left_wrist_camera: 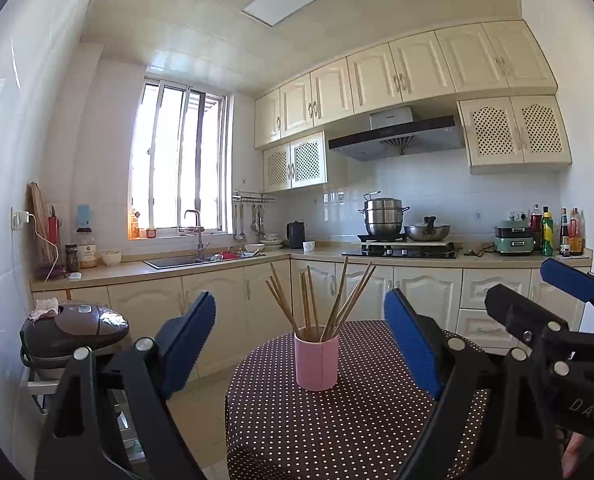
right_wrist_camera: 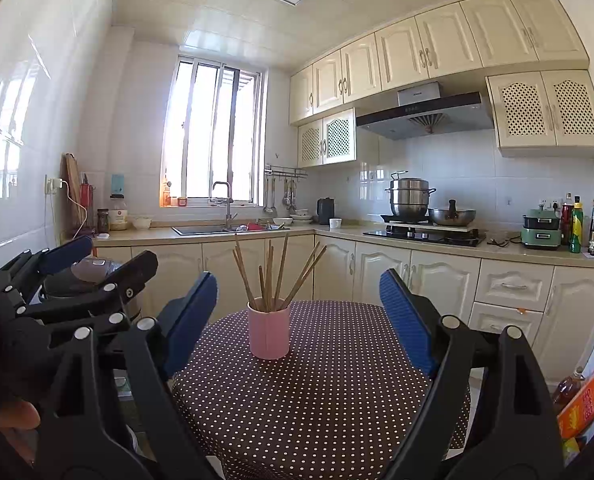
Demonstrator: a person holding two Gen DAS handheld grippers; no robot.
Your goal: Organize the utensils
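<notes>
- A small table (left_wrist_camera: 337,420) under a brown cloth with white dots stands in the middle of a kitchen; nothing but the pink cup (left_wrist_camera: 317,360) rests on the part of it in view.
- Behind it run cream cabinets under an L-shaped counter, with a sink (left_wrist_camera: 201,260) below the window and a steel pot (left_wrist_camera: 383,216) and a wok (left_wrist_camera: 427,232) on the stove (left_wrist_camera: 403,250).
- A dark rice cooker (left_wrist_camera: 77,328) sits low to the left of the table; bottles (left_wrist_camera: 557,232) crowd the counter's right end.
- Wooden chopsticks (left_wrist_camera: 321,300) stand fanned out in the cup, tips up.
- The left gripper (left_wrist_camera: 301,344) is spread wide and holds nothing; the cup stands ahead of it, framed between its blue pads, touching neither.
- The right gripper (right_wrist_camera: 299,312) is likewise spread and empty; the cup (right_wrist_camera: 269,332) sits ahead, slightly nearer its left pad, clear of both.
- Nothing stands between either gripper and the cup.
- The two grippers are side by side, each seen at the edge of the other's view.
</notes>
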